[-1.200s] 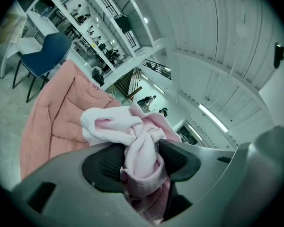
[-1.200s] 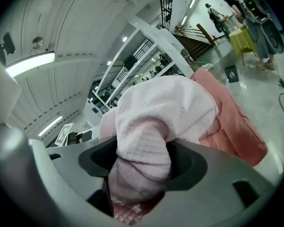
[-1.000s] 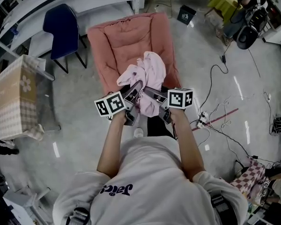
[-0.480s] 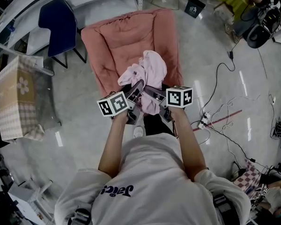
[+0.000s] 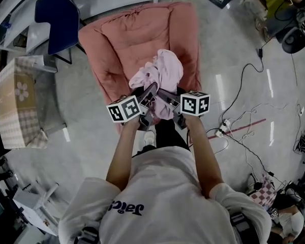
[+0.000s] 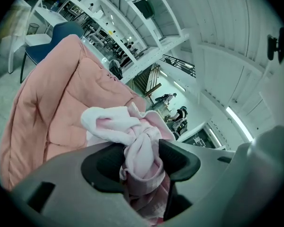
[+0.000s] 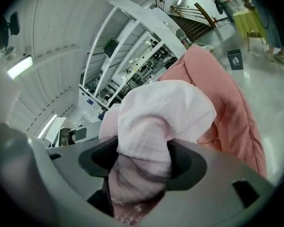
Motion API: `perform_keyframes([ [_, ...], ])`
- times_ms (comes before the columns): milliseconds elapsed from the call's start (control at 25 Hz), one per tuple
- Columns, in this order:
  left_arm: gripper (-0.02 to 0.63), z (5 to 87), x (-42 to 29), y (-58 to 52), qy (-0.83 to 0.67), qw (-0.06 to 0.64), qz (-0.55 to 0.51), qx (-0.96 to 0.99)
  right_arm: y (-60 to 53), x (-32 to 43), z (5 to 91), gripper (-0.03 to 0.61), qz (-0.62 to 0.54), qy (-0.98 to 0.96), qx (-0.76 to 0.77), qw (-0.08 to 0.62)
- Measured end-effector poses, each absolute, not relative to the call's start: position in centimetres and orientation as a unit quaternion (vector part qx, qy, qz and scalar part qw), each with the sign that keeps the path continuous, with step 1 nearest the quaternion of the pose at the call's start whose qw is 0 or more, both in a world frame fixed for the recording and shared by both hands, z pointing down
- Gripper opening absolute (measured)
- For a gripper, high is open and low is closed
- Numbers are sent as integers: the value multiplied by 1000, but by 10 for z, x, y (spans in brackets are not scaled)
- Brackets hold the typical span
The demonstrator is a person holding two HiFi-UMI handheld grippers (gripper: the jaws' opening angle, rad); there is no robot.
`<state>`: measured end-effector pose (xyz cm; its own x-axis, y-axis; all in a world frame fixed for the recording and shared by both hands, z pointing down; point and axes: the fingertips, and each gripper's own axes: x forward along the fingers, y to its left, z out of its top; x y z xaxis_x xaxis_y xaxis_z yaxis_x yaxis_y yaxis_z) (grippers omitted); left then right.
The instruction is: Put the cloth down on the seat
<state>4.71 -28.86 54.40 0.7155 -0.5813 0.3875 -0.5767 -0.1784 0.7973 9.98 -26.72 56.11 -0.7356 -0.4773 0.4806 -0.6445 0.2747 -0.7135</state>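
A bunched pale pink cloth [image 5: 160, 75] hangs in the air over the front of the salmon-pink padded seat [image 5: 124, 39]. Both grippers hold it from the near side. My left gripper [image 5: 148, 96] is shut on a twisted fold of the cloth [image 6: 141, 152], which fills the gap between its dark pads. My right gripper [image 5: 165, 98] is shut on another thick wad of the cloth [image 7: 144, 157]. The two grippers sit close together, marker cubes side by side. The pink seat [image 6: 52, 112] [image 7: 236, 112] lies just beyond the cloth in both gripper views.
A dark blue chair [image 5: 58, 19] stands left of the seat, beside a checked box [image 5: 12, 100] with a flower print. Cables and a power strip [image 5: 224, 127] trail over the grey floor to the right. The person's feet are just below the grippers.
The grippers and cloth have moved forward over the seat's front part. Both grips are unchanged.
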Motion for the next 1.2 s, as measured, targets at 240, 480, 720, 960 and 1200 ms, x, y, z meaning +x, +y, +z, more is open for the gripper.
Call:
perform_keyframes([
  [240, 230, 581, 51, -308, -392, 532, 1, 751, -286, 105, 598, 284, 499, -789, 346, 93],
  [480, 230, 625, 63, -321, -411, 548, 4, 729, -301, 119, 641, 282, 510, -781, 342, 114],
  [720, 225, 676, 55, -332, -433, 558, -3, 708, -313, 115, 691, 276, 503, -779, 344, 148],
  [960, 225, 735, 55, -336, -436, 580, 3, 688, -315, 117, 752, 261, 510, -765, 350, 183],
  [1200, 225, 800, 53, -340, -436, 597, 20, 673, -316, 114, 815, 253, 523, -747, 358, 203],
])
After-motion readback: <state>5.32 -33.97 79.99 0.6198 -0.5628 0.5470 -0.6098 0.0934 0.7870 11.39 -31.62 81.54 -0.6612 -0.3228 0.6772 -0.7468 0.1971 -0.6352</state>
